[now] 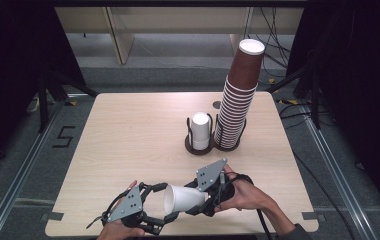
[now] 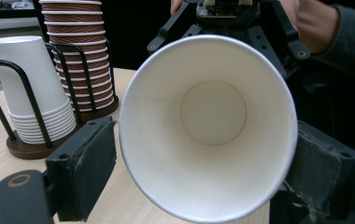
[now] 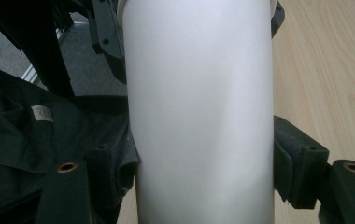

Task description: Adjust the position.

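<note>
Two grippers meet over one smooth white paper cup point(image 1: 184, 199) lying sideways near the cup holder point(image 1: 213, 142): right gripper point(image 1: 205, 200) clamps its base, left gripper point(image 1: 165, 207) jaws flank its rim, apart.

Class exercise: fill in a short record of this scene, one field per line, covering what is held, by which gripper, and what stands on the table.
Held item: white paper cup, lying sideways, its open mouth toward the left gripper
Right gripper: shut on the cup's narrow end
Left gripper: fingers either side of the cup's rim; contact unclear
Table: light wood
Holder: dark double rack
Left slot: short white cup stack
Right slot: tall brown cup stack
</note>
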Available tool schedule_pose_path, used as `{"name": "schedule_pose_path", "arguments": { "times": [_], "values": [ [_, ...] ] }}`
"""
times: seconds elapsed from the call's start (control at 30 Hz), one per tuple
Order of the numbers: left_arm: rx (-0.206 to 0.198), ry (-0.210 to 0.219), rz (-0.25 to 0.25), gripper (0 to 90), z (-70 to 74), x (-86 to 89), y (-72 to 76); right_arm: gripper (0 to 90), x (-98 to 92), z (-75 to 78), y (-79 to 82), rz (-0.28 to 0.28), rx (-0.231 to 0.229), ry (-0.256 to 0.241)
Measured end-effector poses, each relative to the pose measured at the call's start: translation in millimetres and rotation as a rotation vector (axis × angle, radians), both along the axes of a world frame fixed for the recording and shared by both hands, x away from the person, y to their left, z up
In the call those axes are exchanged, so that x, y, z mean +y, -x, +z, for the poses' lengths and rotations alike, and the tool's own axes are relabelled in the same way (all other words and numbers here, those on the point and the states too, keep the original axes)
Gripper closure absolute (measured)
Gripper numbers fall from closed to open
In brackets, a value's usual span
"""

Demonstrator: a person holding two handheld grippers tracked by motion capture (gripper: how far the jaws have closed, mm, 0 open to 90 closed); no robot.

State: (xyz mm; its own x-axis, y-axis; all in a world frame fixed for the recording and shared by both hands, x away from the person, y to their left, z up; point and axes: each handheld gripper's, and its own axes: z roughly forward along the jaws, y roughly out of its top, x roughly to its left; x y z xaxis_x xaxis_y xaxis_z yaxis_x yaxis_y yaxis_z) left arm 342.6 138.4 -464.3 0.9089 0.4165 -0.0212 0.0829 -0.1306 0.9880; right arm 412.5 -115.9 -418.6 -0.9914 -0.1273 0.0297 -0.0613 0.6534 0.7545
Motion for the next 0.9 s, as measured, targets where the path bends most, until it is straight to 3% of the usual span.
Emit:
{"name": "schedule_pose_path", "arguments": {
  "times": [0.43, 0.77, 0.83, 0.87, 0.9],
  "values": [
    [0.024, 0.038, -0.019, 14.4, -2.3, -6.2, -0.2, 32.1, 1.8, -1.6, 0.9, 0.013, 0.01, -0.018],
    [0.018, 0.014, -0.028, 22.8, 0.5, -2.5, -1.1, 31.7, 2.0, -5.2, -0.7, 0.008, 0.027, -0.031],
    [0.015, 0.025, -0.025, 23.4, 0.4, -2.9, -1.8, 27.1, 1.7, -6.5, -2.0, -0.01, 0.046, -0.028],
    [0.016, -0.008, -0.006, 23.6, 2.9, -0.5, -1.4, 17.3, 1.0, -7.8, -3.8, -0.048, 0.049, -0.007],
    [0.016, -0.008, -0.006, 23.7, 2.9, -0.5, -1.4, 17.3, 1.0, -7.8, -3.8, -0.048, 0.049, -0.007]
  ]
}}
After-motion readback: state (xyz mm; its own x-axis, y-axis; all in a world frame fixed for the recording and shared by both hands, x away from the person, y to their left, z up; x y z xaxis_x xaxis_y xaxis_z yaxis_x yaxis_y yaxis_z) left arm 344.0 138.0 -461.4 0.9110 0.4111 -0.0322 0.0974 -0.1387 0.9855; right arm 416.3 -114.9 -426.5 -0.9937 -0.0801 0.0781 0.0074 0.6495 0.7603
